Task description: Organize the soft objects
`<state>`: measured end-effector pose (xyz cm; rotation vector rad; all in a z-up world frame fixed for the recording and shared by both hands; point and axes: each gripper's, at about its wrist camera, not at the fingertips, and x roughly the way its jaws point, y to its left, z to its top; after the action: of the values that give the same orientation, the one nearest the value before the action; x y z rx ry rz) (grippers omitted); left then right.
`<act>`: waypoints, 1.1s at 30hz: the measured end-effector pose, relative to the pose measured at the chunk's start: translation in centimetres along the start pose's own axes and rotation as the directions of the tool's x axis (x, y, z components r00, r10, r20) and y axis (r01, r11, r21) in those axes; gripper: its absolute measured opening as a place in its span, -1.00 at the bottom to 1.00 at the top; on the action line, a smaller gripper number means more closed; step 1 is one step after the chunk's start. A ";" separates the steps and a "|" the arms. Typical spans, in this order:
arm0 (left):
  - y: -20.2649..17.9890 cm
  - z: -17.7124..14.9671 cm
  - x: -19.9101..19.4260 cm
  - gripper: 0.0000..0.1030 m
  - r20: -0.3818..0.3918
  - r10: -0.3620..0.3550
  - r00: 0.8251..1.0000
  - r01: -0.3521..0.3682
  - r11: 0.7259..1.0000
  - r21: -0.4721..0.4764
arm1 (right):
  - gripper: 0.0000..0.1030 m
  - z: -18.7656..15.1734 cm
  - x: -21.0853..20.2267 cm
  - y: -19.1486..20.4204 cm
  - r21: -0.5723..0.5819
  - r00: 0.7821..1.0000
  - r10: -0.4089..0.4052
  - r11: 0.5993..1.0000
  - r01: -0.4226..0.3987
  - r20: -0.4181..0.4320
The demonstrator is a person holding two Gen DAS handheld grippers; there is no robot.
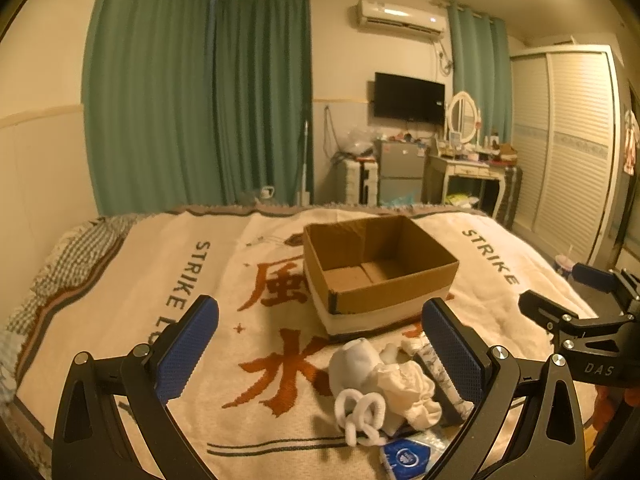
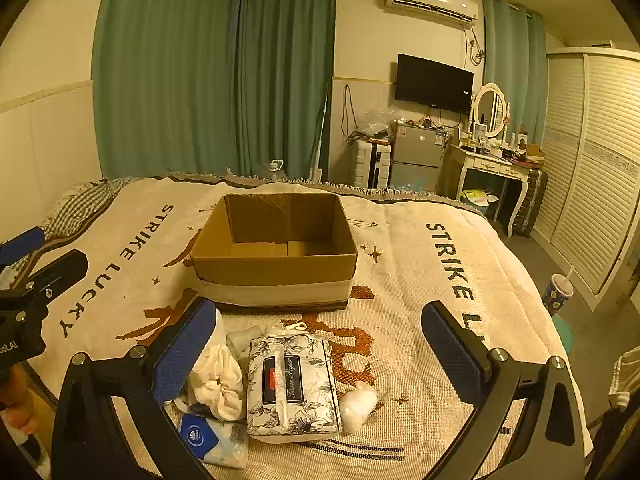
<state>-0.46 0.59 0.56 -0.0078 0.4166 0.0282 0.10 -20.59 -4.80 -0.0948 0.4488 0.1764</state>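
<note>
An empty open cardboard box stands on the bed. In front of it lies a pile of soft things: a floral tissue pack, a cream scrunchie, a white looped hair tie, a pale fabric bundle, a white cotton ball and a blue-labelled tissue packet. My left gripper is open and empty just left of the pile. My right gripper is open and empty above the tissue pack.
The bed is covered by a cream blanket with "STRIKE LUCKY" lettering. Green curtains, a fridge, a dressing table and a wardrobe stand beyond. A drink cup sits on the floor at the right.
</note>
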 end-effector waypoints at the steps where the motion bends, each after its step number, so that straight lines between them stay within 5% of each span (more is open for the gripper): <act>1: 0.0 0.0 -0.1 1.00 0.003 0.000 1.000 0.000 1.000 0.001 | 1.00 0.0 0.0 0.1 -0.001 1.000 0.000 1.000 0.000 -0.002; 5: 0.1 -0.3 0.2 1.00 -0.006 -0.001 1.000 0.001 1.000 0.006 | 1.00 -0.4 0.3 0.4 -0.013 1.000 -0.003 1.000 0.002 -0.026; 11: 0.3 -3.3 2.9 1.00 -0.125 0.002 0.992 0.001 1.000 0.019 | 1.00 -2.5 2.4 1.1 -0.045 0.989 0.000 0.999 -0.006 -0.145; 22: -1.6 -10.7 9.2 0.98 -0.378 -0.050 0.924 0.073 0.996 0.048 | 0.96 -6.0 7.6 1.7 -0.041 0.930 0.021 0.998 -0.038 -0.367; 26: -1.7 -11.9 10.3 0.85 -0.419 -0.059 0.906 0.092 0.994 0.058 | 0.96 -7.1 9.5 2.4 -0.064 0.898 0.016 0.997 -0.049 -0.439; 29: -1.4 -11.8 10.2 0.82 -0.409 -0.082 0.909 0.109 0.993 0.044 | 0.96 -7.8 10.5 2.5 -0.076 0.884 0.006 0.996 -0.047 -0.468; 33: -0.9 -11.8 10.7 0.50 -0.427 -0.151 0.891 0.168 0.986 0.003 | 0.82 -8.0 11.4 2.5 -0.066 0.872 0.010 0.997 -0.048 -0.490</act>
<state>4.60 -0.22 -14.56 -0.0087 0.8553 -0.1480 6.38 -17.50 -17.17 -0.2103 0.9538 0.1992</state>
